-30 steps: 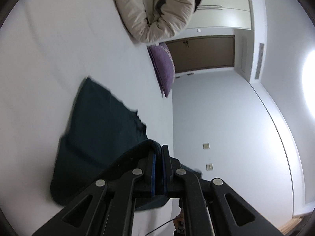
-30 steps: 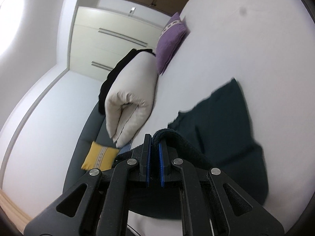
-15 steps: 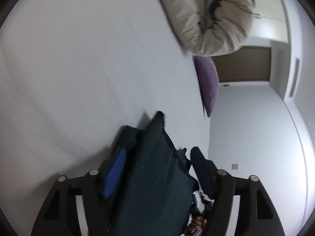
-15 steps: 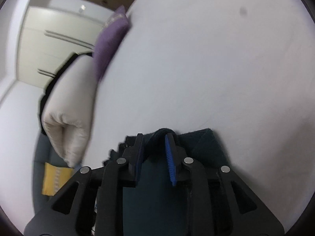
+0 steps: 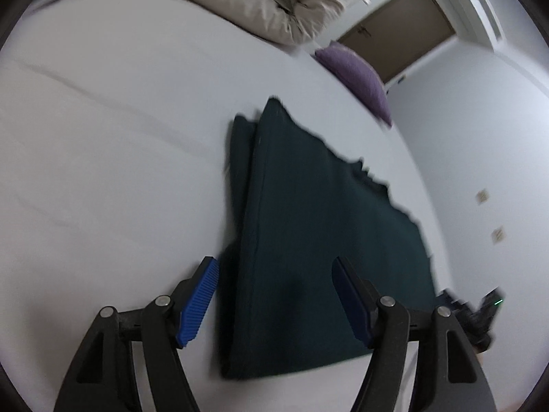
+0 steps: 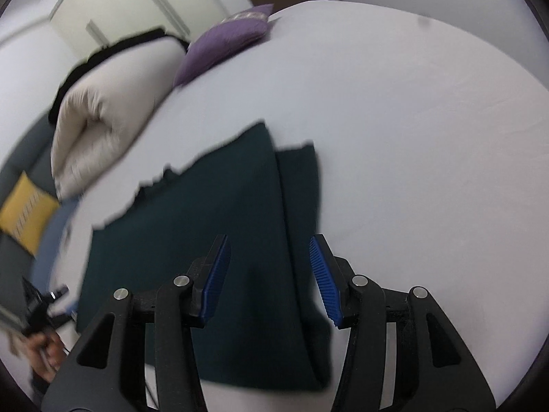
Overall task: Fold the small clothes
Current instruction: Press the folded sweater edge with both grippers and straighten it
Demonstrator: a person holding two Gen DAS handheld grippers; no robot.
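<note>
The dark green cloth [image 5: 308, 240] lies folded on the white bed [image 5: 103, 137]. The left gripper [image 5: 274, 274] stands wide apart over it, gripping nothing. The right gripper [image 6: 269, 254] (its jaws have just been opening) also holds nothing, cloth lying below.

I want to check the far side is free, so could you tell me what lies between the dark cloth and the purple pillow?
Only bare white sheet lies between the cloth and the pillow; both wrist views show it.

L gripper [image 5: 274, 295]: jaws apart, angled down | R gripper [image 6: 269, 274]: jaws just opening, angled down
</note>
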